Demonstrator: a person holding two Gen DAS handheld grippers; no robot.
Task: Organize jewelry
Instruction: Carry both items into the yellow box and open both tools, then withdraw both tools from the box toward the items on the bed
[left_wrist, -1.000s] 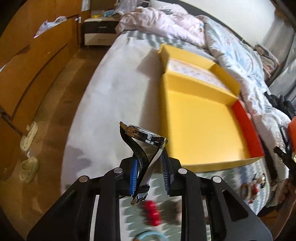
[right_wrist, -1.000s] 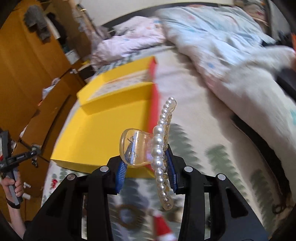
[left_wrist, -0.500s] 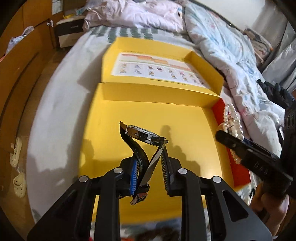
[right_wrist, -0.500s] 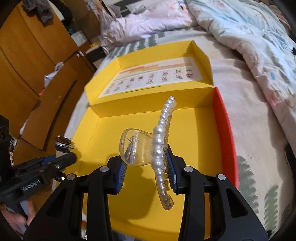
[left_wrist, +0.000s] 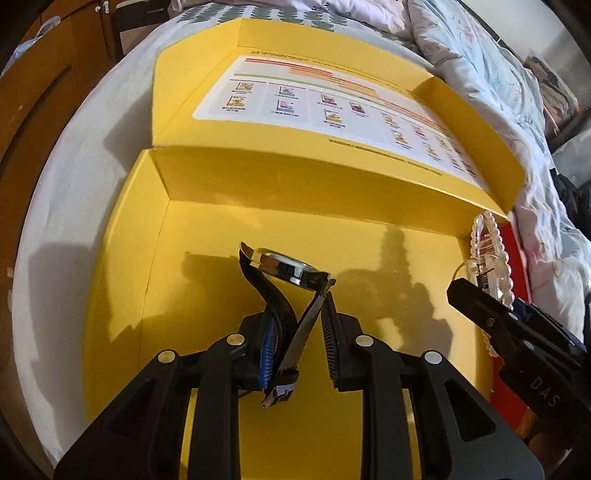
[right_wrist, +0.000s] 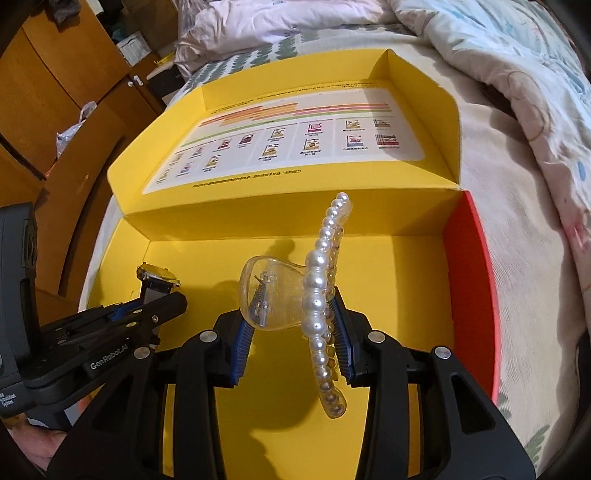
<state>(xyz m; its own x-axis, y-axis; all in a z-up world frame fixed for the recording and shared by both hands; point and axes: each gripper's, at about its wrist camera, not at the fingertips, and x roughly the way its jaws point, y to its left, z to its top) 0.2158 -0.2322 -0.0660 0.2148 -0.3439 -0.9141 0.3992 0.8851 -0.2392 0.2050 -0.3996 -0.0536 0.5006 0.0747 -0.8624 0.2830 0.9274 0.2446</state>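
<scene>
Pinching a black-strapped silver wristwatch (left_wrist: 284, 273) by its band, the left tongs (left_wrist: 297, 332) hang over the open yellow cardboard box (left_wrist: 207, 236); beside them, the right tongs (right_wrist: 291, 332) clamp a clear pearl-lined hair claw (right_wrist: 317, 295).

Setting is identified as a home bedroom. A bed (right_wrist: 498, 177) is covered by a rumpled quilt (right_wrist: 517, 55); wooden wardrobe doors (right_wrist: 55, 74) are seen left of the bed, a nightstand (right_wrist: 155, 79) near its far end.
</scene>
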